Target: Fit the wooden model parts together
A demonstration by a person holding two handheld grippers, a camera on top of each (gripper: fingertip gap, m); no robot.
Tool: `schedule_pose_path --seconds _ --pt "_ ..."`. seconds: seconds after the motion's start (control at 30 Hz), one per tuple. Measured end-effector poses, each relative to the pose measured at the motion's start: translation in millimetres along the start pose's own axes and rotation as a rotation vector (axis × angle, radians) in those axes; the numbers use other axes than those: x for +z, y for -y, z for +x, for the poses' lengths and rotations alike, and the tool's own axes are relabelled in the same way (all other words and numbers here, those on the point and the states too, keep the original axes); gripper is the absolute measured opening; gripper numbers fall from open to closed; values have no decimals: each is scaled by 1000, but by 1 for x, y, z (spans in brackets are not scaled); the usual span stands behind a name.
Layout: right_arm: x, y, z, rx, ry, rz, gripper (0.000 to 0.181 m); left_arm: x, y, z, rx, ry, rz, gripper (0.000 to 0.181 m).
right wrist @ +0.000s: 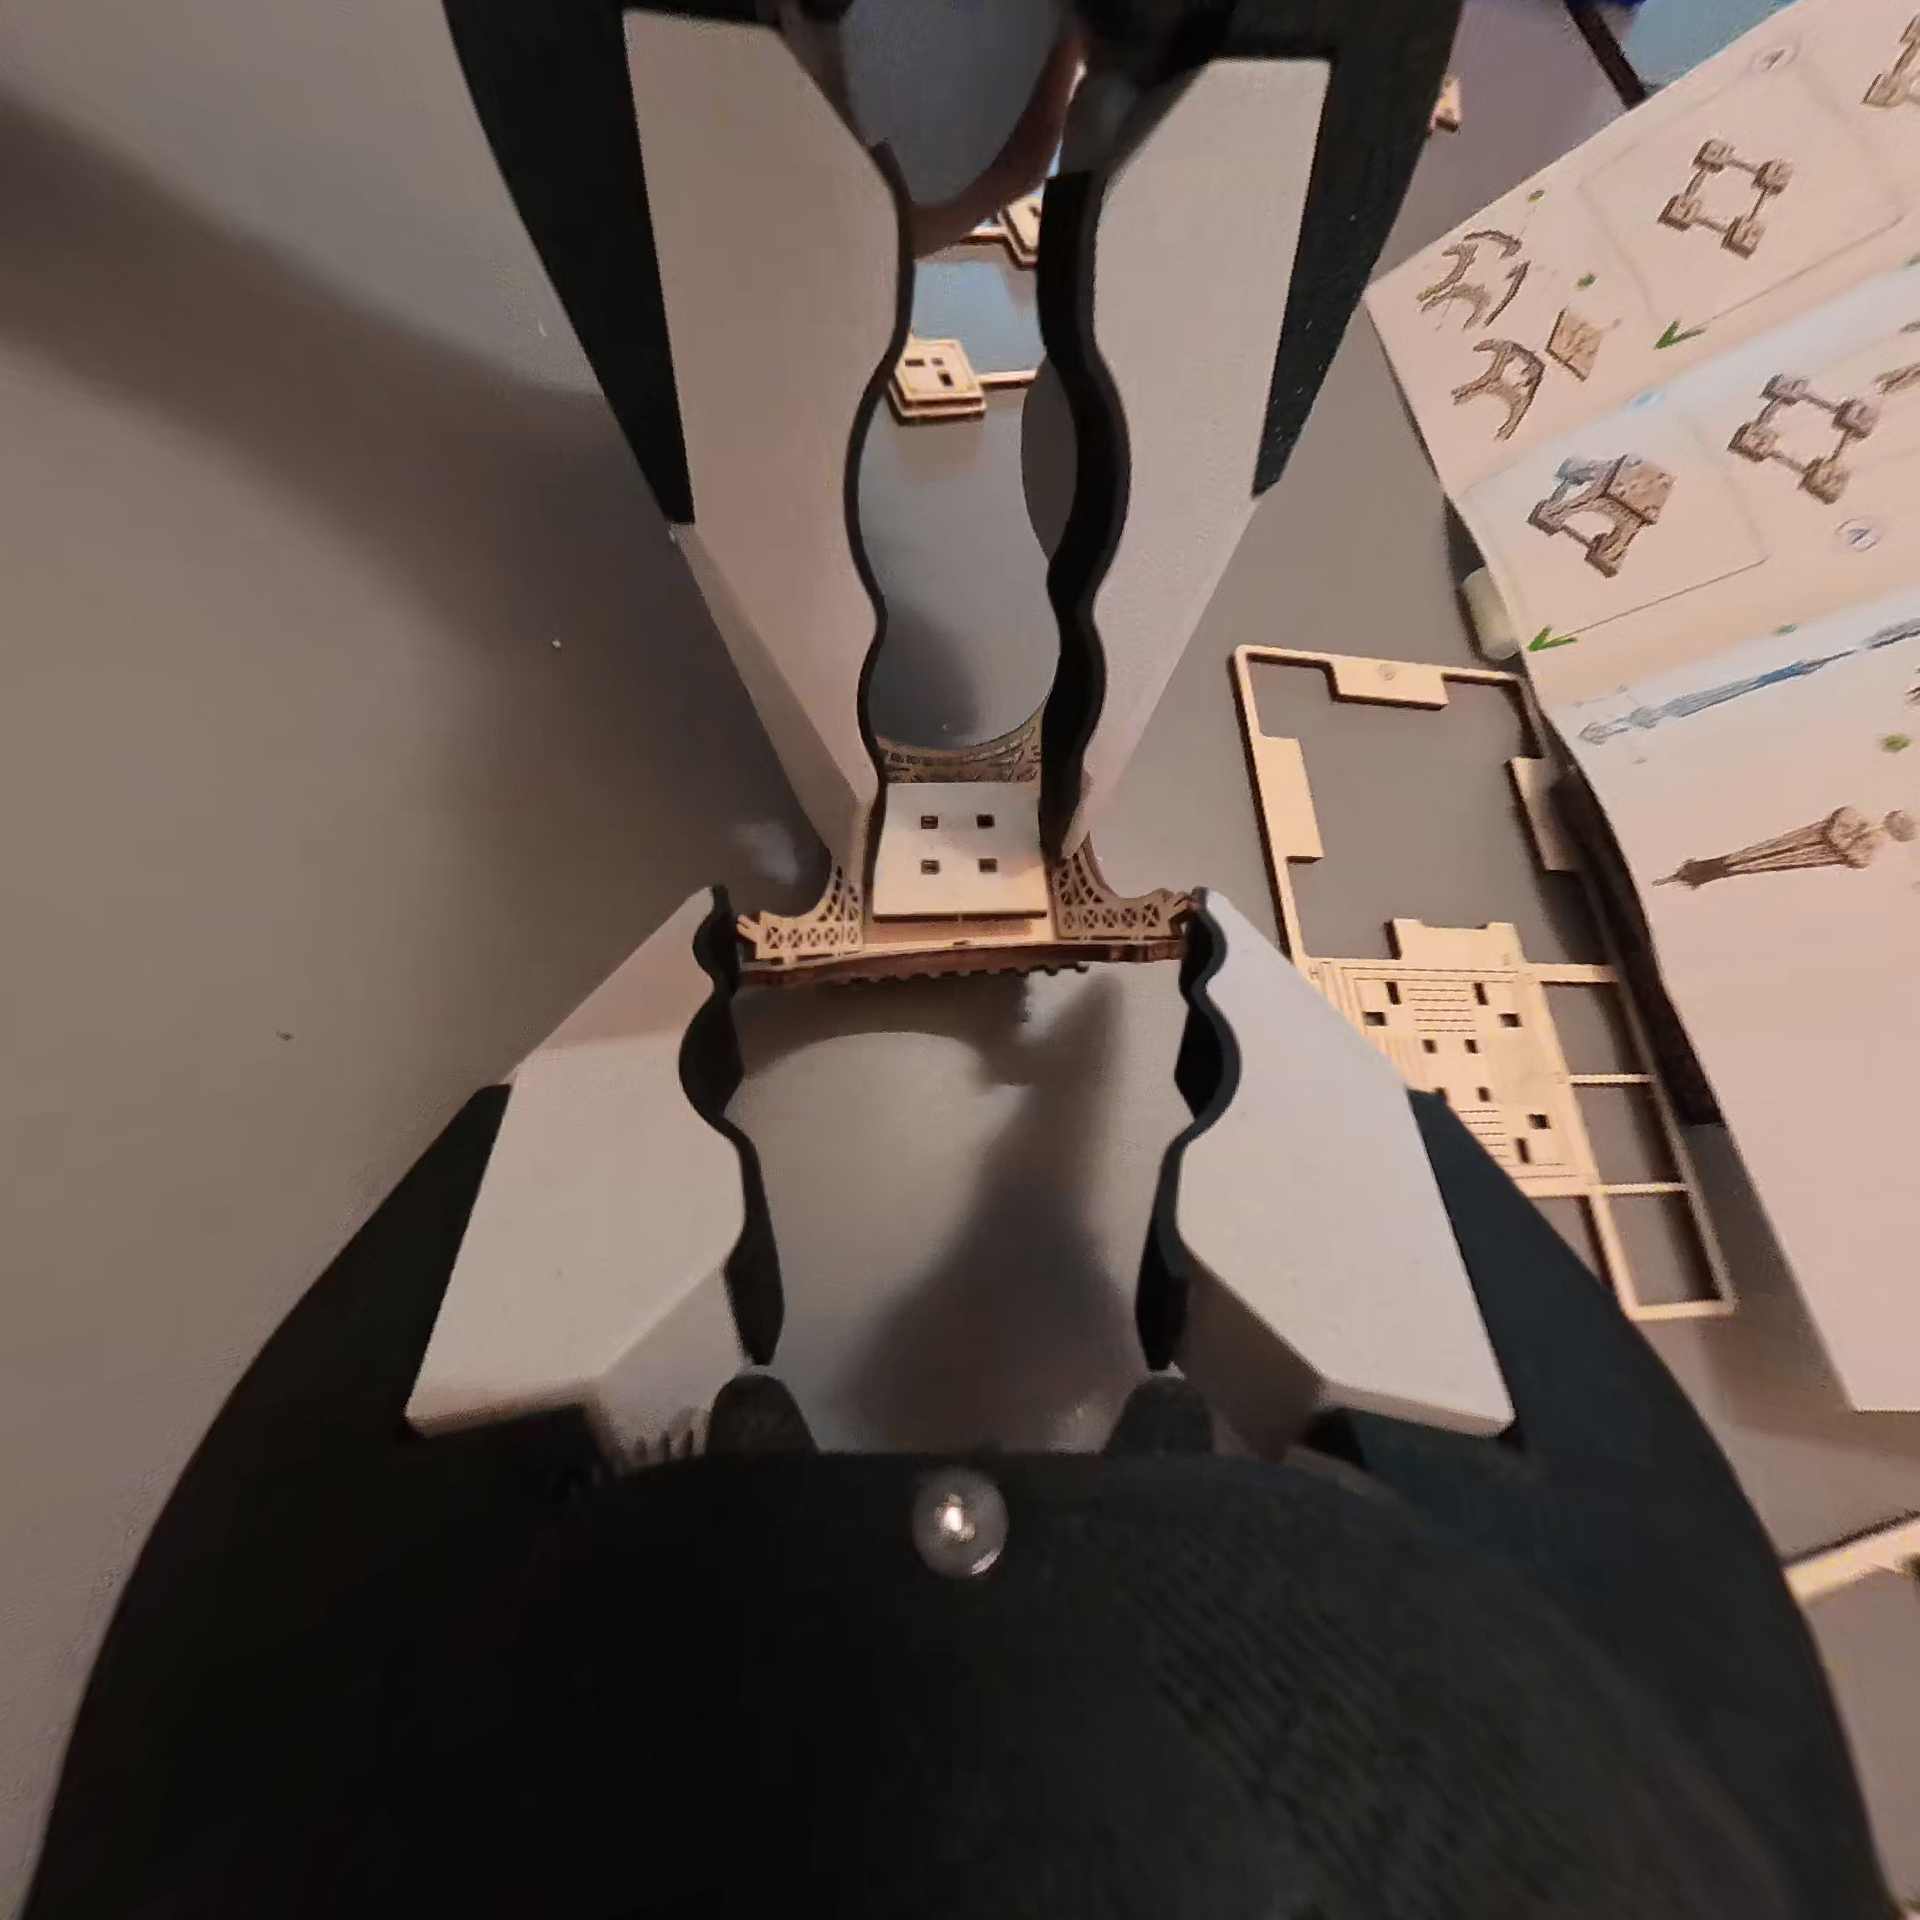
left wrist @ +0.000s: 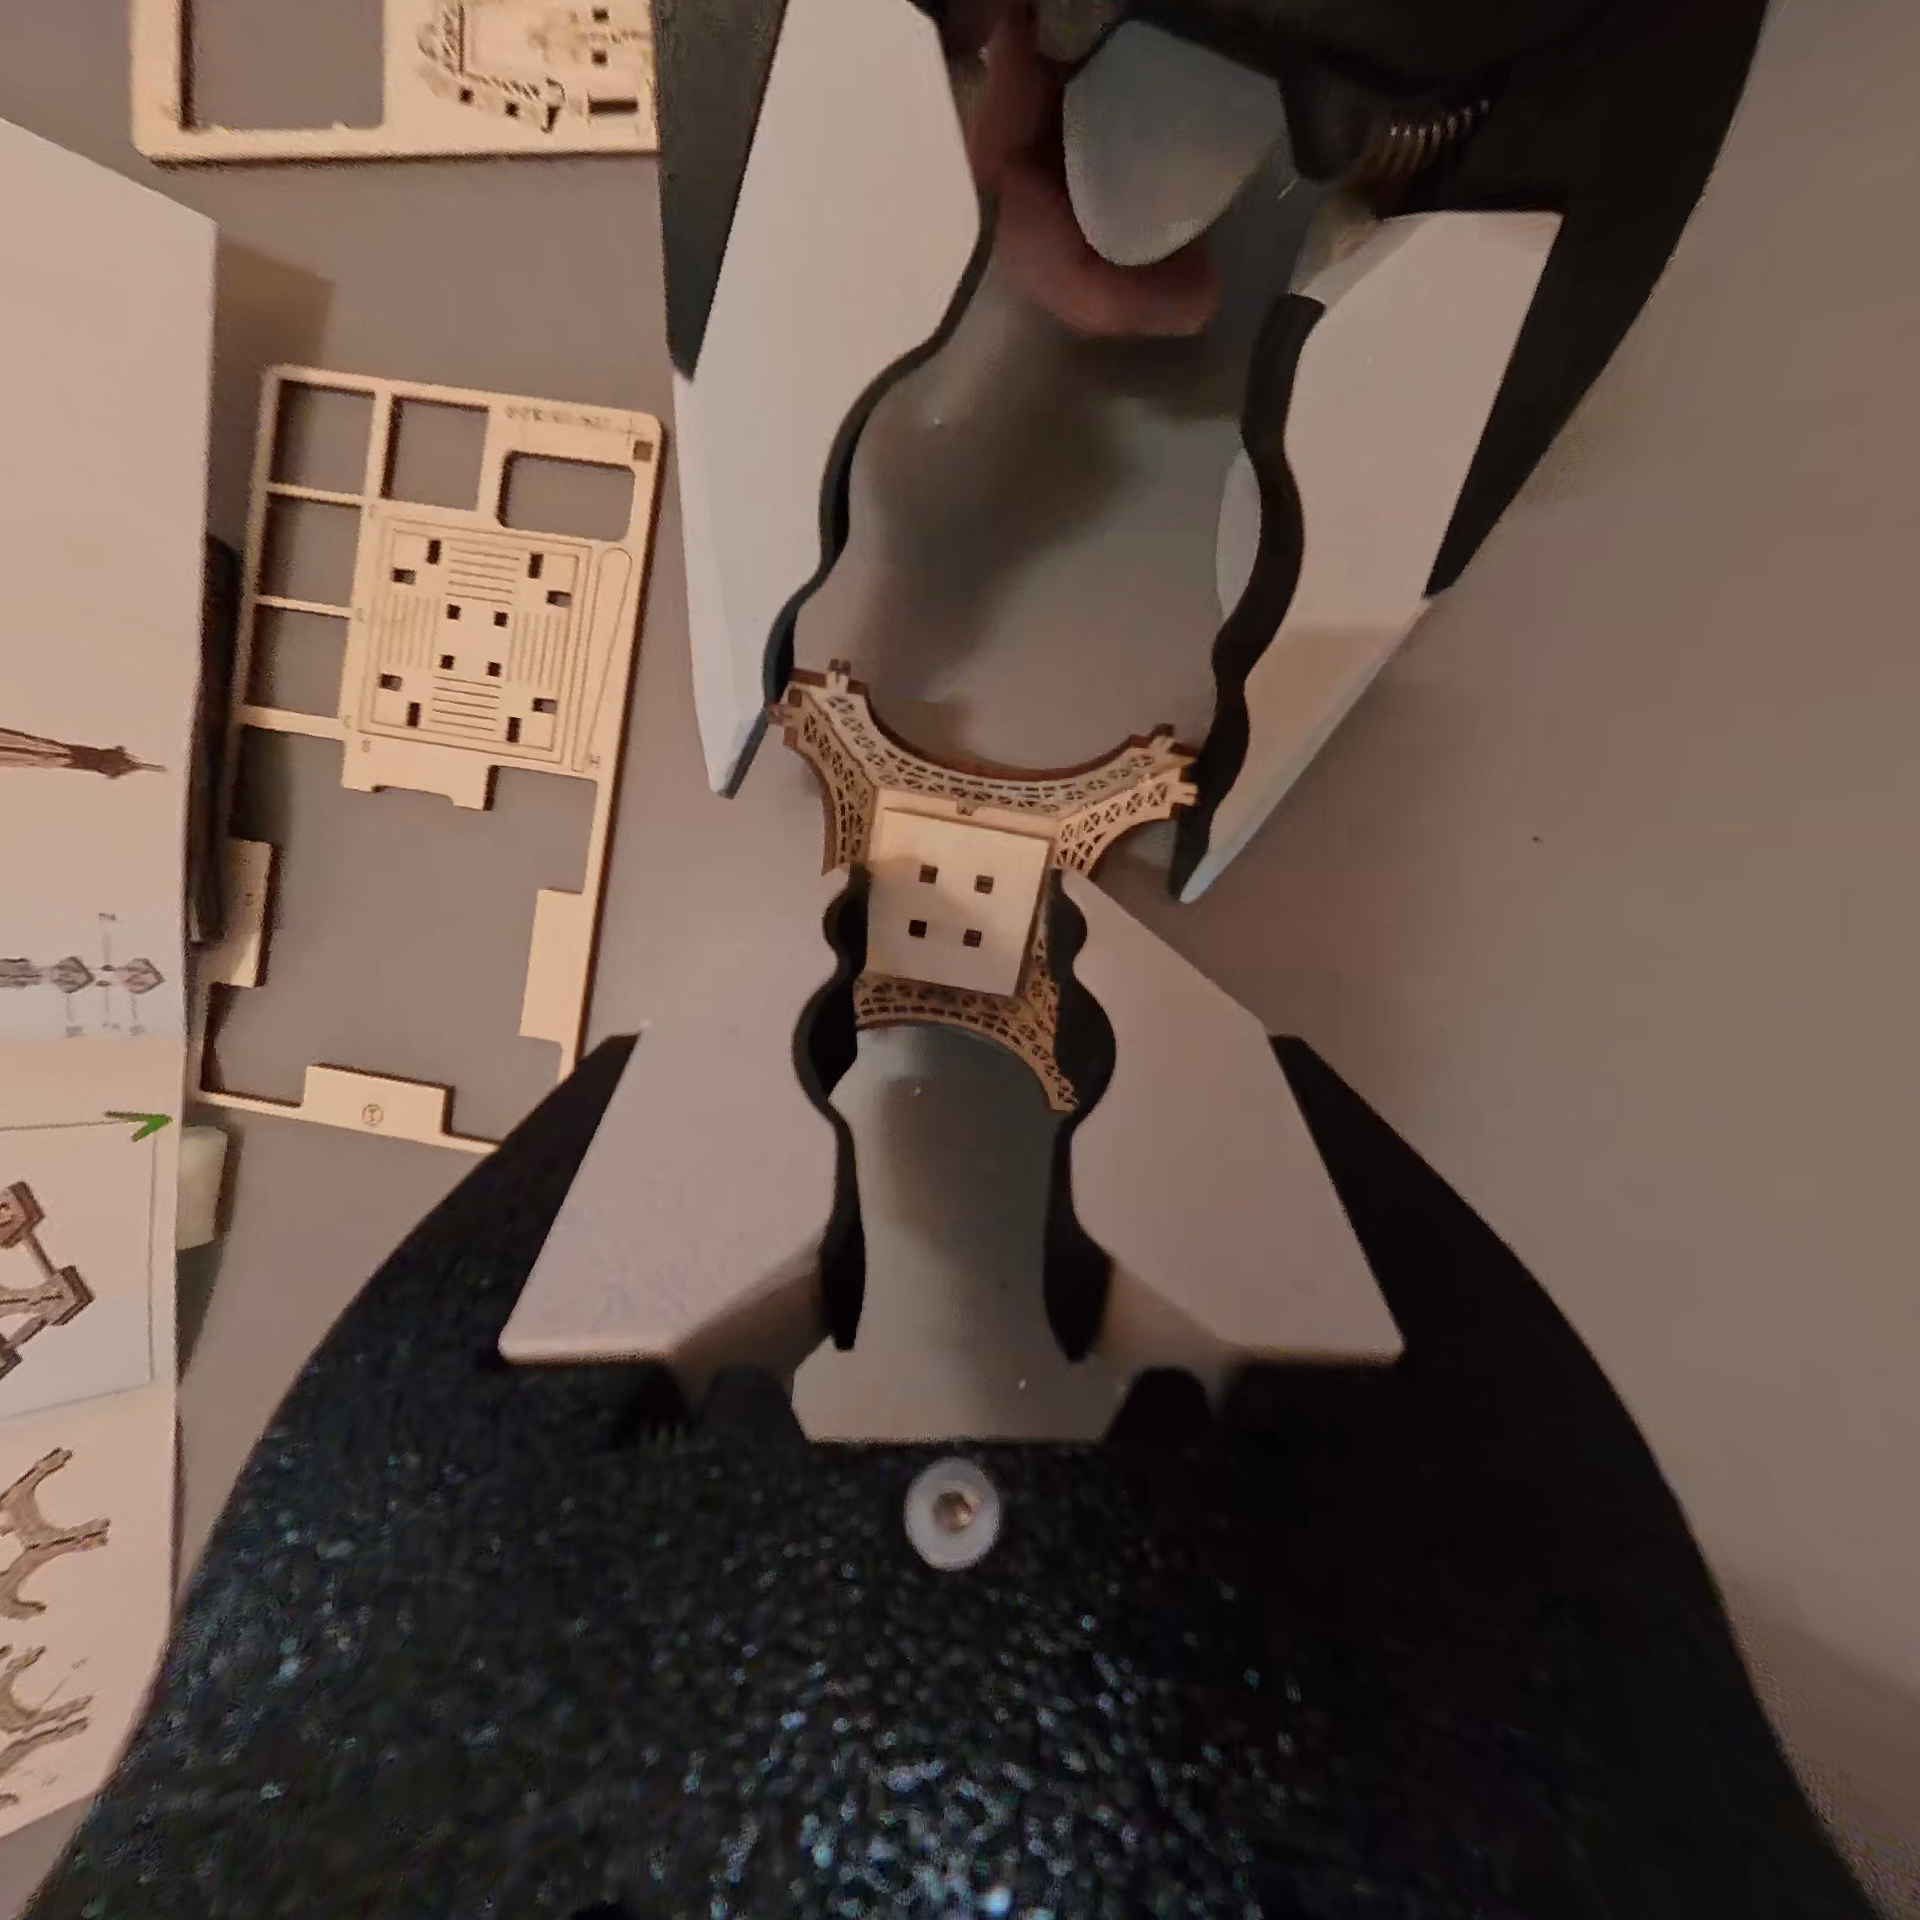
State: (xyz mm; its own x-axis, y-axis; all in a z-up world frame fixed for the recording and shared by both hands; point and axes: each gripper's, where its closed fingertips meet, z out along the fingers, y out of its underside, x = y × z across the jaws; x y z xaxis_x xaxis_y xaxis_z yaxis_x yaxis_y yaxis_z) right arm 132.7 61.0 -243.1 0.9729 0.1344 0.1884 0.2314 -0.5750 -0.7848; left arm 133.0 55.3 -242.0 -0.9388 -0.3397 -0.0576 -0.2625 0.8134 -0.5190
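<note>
Both grippers same build: left gripper (left wrist: 951,914) and right gripper (right wrist: 951,935) have a black speckled textured body and pale grey wedge fingers (left wrist: 665,1195) with wavy black rubber pads (right wrist: 717,1101). One silver screw (left wrist: 951,1509) in a white washer sits centre of each body. Coil spring (left wrist: 1423,130) shows on the far gripper.
</note>
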Motion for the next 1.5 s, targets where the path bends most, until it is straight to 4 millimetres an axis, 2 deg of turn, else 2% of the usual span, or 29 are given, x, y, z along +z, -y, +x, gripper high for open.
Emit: schedule_pose_path --seconds 0.1,0.23,0.3,0.37,0.43,0.47,0.6,0.73,0.87,0.97,1.3,1.5 --pt "0 -6 0 -38 -18 -46 84 -2 3 -1 20 52 50 33" --pt "2 -9 -2 -1 5 -45 84 -4 3 -5 -33 111 117 47" --pt "3 -9 -2 -2 -1 -43 84 -16 7 -10 -94 166 194 54" --pt "2 -9 -2 -19 -10 -37 84 -37 11 -20 -209 224 329 55" --pt "1 -8 -2 -42 -21 -22 84 -53 0 -26 -390 211 424 56" --pt "1 -7 -3 -58 -24 -13 84 -55 -7 -26 -492 164 448 55" --pt "0 -2 -6 -130 -31 13 84 -41 -16 -5 -732 -116 522 38" --pt "0 1 -9 -165 -41 33 84 -19 -24 7 -750 -189 448 37" --pt "-2 3 -11 -190 -45 59 84 -14 -17 7 -761 -248 460 32" --pt "-3 5 -12 -209 -50 79 84 -8 -17 6 -727 -245 437 22" --pt "-4 4 -11 -207 -46 78 84 -4 -17 6 -660 -235 429 19" --pt "-10 2 -18 -56 73 74 90 0 -16 5 -665 -206 400 18"
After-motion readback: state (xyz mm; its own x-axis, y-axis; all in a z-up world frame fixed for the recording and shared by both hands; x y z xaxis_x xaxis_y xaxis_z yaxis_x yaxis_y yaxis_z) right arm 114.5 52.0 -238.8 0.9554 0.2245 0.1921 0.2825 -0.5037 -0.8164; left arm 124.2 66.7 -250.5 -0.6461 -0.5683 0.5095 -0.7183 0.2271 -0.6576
